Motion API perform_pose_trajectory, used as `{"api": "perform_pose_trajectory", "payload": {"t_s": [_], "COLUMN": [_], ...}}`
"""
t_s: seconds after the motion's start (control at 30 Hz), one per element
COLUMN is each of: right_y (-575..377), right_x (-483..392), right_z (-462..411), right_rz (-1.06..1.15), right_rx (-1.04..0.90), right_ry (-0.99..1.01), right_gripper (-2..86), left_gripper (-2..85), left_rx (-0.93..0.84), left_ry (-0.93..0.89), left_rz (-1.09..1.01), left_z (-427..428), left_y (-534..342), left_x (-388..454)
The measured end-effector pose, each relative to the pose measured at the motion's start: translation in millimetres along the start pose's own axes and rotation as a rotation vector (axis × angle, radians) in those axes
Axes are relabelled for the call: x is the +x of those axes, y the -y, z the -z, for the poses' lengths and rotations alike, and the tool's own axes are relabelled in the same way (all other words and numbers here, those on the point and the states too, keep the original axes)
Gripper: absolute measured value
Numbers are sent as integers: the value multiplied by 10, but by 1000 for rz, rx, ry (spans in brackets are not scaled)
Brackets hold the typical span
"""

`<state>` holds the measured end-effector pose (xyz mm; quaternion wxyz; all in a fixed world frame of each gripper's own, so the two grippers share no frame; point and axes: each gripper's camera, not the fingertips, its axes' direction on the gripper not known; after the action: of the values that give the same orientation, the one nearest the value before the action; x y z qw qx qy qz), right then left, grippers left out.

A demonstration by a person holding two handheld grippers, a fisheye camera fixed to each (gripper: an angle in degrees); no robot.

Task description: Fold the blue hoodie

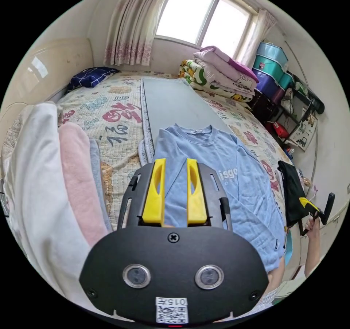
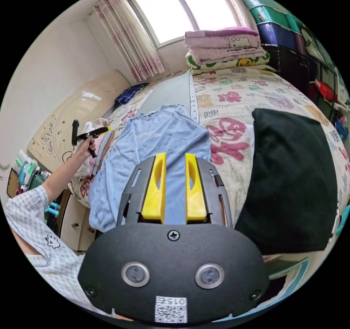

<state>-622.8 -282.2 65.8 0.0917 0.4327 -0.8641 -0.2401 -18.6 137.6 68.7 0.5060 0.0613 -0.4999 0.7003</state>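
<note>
Pink towel (image 1: 78, 183) (left gripper view); black garment (image 2: 291, 176) right.

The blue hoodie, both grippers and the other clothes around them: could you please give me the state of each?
blue hoodie: spread flat on the bed, front up, not yet folded.
left gripper: open, holding nothing, above the hoodie.
right gripper: open, holding nothing.
black garment: folded, beside the hoodie.
pink garment: folded, in the stack.

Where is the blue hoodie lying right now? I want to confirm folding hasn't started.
The blue hoodie lies spread flat on the bed, its collar on the grey mat, ahead of the left tool.
</note>
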Motion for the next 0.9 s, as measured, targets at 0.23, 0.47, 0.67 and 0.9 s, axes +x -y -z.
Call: {"api": "perform_pose_trajectory", "payload": {"t_s": [0.23,0.47,0.67,0.9], "right_y": [1349,2152,2410,2401], "right_x": [-130,29,-146,-440], "right_z": [-872,-1646,-2278,-2564], "right_rz": [41,-69,-78,-8], "right_rx": [-56,-14,-82,-163], "right_ry": [18,40,-49,-212], "right_gripper": [106,116,119,86], "left_gripper": [108,118,90,65], "left_rx": [-6,1,-63,-113], "left_ry": [-59,-45,97,285], "left_rz": [231,256,224,141], "left_z": [-708,-1075,-1248,-1292], "left_y": [432,733,905,1036], "left_x": [-347,-364,-40,419]}}
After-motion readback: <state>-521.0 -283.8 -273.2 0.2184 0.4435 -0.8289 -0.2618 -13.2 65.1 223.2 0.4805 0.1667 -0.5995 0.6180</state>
